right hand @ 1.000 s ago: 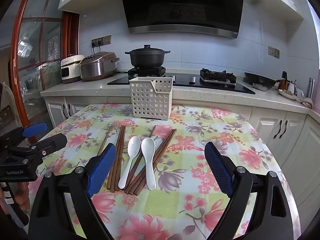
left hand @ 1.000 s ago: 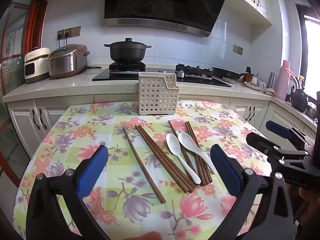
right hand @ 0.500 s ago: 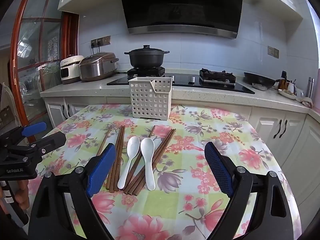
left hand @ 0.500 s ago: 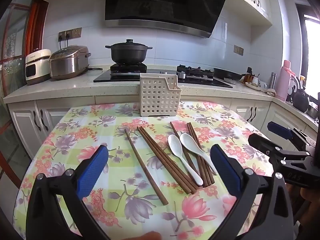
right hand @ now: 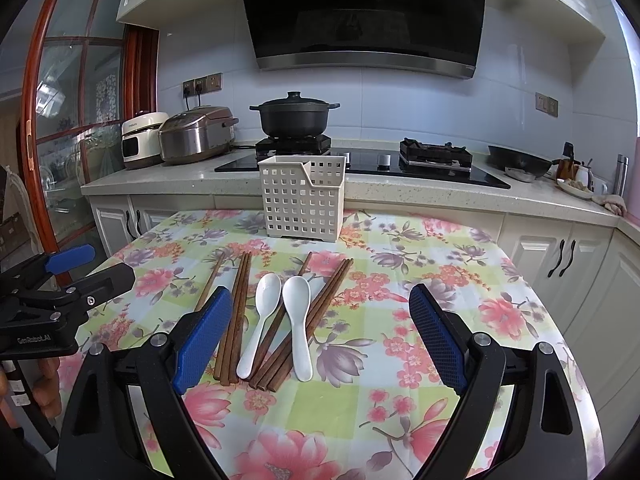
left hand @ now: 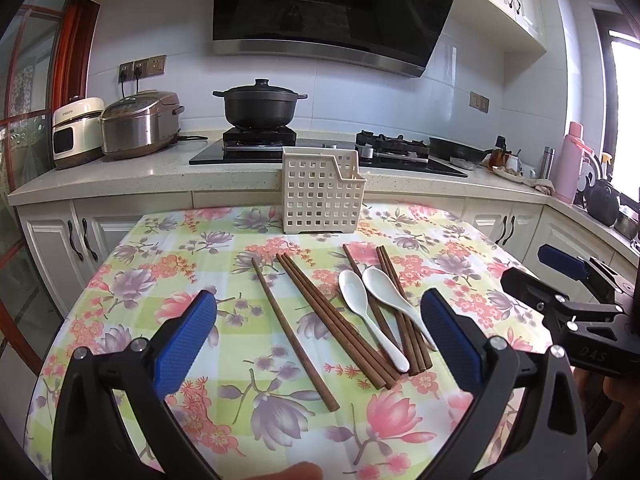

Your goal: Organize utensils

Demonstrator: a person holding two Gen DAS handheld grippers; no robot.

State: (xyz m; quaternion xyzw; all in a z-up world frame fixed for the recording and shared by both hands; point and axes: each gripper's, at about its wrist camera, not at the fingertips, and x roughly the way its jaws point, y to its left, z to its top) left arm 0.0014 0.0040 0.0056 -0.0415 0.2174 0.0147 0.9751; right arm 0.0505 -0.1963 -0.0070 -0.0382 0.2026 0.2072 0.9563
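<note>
Utensils loose on the bench, basket unfilled.
I held both tongs, left and right, wide and empty, hovering short of chopsticks and spoons, presumably choosing a first pick.

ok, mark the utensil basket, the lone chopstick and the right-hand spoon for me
utensil basket [left hand: 320, 204], left wrist view, on its front lattice wall.
lone chopstick [left hand: 290, 330], left wrist view, mid-shaft.
right-hand spoon [right hand: 296, 292], right wrist view, on its bowl.
</note>
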